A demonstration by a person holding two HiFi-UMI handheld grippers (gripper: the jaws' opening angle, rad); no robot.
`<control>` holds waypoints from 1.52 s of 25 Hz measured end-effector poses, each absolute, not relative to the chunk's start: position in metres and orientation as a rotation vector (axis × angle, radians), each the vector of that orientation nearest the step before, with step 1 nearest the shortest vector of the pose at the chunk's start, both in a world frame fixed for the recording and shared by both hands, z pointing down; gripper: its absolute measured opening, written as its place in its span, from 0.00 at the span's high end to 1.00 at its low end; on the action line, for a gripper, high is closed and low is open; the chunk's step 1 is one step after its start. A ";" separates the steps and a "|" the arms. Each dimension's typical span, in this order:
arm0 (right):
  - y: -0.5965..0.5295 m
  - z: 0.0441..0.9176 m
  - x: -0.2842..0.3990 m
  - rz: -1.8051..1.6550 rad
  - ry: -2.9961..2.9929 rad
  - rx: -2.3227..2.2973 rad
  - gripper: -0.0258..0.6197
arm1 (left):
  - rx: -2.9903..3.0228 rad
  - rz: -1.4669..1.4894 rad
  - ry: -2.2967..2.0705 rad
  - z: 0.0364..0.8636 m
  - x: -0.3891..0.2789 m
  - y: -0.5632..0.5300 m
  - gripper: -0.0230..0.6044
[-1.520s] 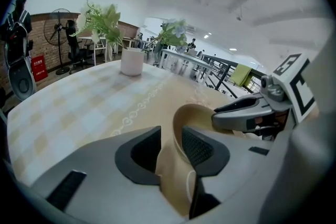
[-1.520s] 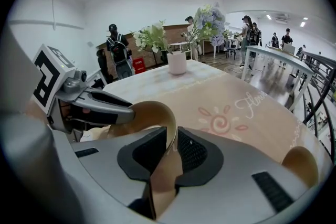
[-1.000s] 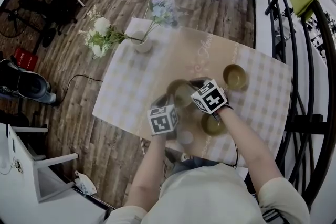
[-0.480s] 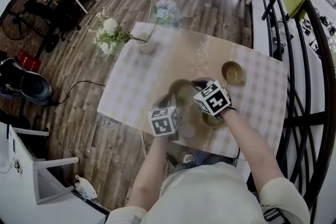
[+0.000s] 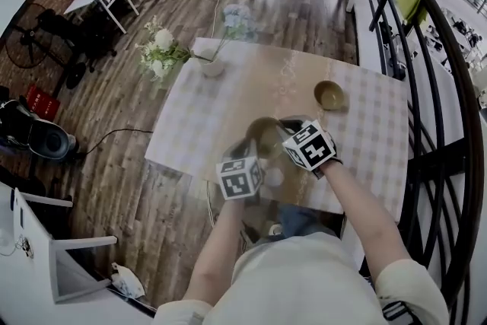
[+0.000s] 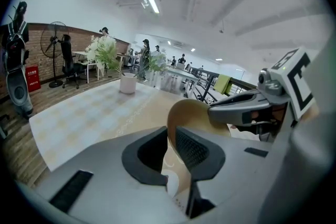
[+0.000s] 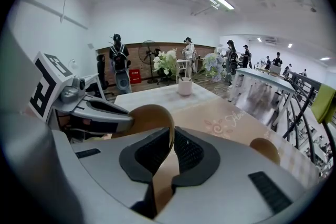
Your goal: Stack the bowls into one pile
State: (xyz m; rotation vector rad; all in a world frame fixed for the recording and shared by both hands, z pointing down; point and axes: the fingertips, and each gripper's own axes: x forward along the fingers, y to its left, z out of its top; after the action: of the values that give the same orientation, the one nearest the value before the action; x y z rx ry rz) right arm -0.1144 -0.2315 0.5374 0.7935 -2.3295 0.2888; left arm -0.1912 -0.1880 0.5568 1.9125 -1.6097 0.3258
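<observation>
the tan round bowl (image 5: 262,135) has been raised off the checked-cloth table (image 5: 190,125) since a second ago. its rim is pinched between narrow jaws by the left gripper (image 6: 172,149) at 7 o'clock and the right gripper (image 7: 170,147) at 2 o'clock. a second tan bowl (image 5: 329,95) is seen at 1 o'clock, probably the stacking target.
</observation>
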 end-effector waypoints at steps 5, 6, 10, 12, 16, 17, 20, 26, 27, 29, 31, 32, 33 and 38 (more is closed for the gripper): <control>-0.210 0.533 -0.105 0.308 -2.325 0.846 0.92 | 1.943 0.340 -1.587 0.551 -0.184 -0.171 0.89; -0.206 0.532 -0.102 0.309 -2.323 0.858 0.92 | 1.950 0.344 -1.580 0.551 -0.182 -0.168 0.90; -0.192 0.531 -0.088 0.313 -2.308 0.904 0.92 | 1.988 0.352 -1.544 0.548 -0.170 -0.157 0.90; -0.186 0.530 -0.080 0.320 -2.299 0.928 0.92 | 2.006 0.352 -1.524 0.546 -0.163 -0.152 0.90; -0.179 0.527 -0.062 0.333 -2.287 0.975 0.92 | 2.040 0.357 -1.487 0.542 -0.146 -0.149 0.90; -0.178 0.527 -0.057 0.336 -2.281 0.985 0.92 | 2.048 0.358 -1.477 0.542 -0.141 -0.148 0.90; -0.176 0.526 -0.040 0.348 -2.264 1.014 0.92 | 2.067 0.365 -1.446 0.539 -0.125 -0.148 0.90; -0.181 0.530 -0.007 0.375 -2.246 1.058 0.92 | 2.107 0.398 -1.397 0.542 -0.093 -0.157 0.90; -0.182 0.531 -0.001 0.381 -2.243 1.064 0.92 | 2.112 0.403 -1.388 0.543 -0.088 -0.159 0.90; -0.184 0.535 0.008 0.393 -2.234 1.073 0.92 | 2.120 0.413 -1.372 0.546 -0.079 -0.162 0.90; -0.188 0.538 0.015 0.403 -2.225 1.080 0.92 | 2.125 0.423 -1.358 0.549 -0.072 -0.166 0.90; -0.190 0.539 0.019 0.408 -2.221 1.082 0.92 | 2.126 0.429 -1.352 0.550 -0.068 -0.169 0.90; -0.191 0.541 0.022 0.414 -2.218 1.083 0.92 | 2.126 0.436 -1.345 0.551 -0.065 -0.171 0.90; -0.195 0.552 0.033 0.459 -2.202 1.077 0.92 | 2.119 0.485 -1.315 0.561 -0.055 -0.175 0.90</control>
State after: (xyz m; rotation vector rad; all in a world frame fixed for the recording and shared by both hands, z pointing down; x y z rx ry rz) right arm 0.0327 -0.1950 0.5522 1.0766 -2.2016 0.4587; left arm -0.0547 -0.1755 0.5610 2.1189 -1.3146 0.4849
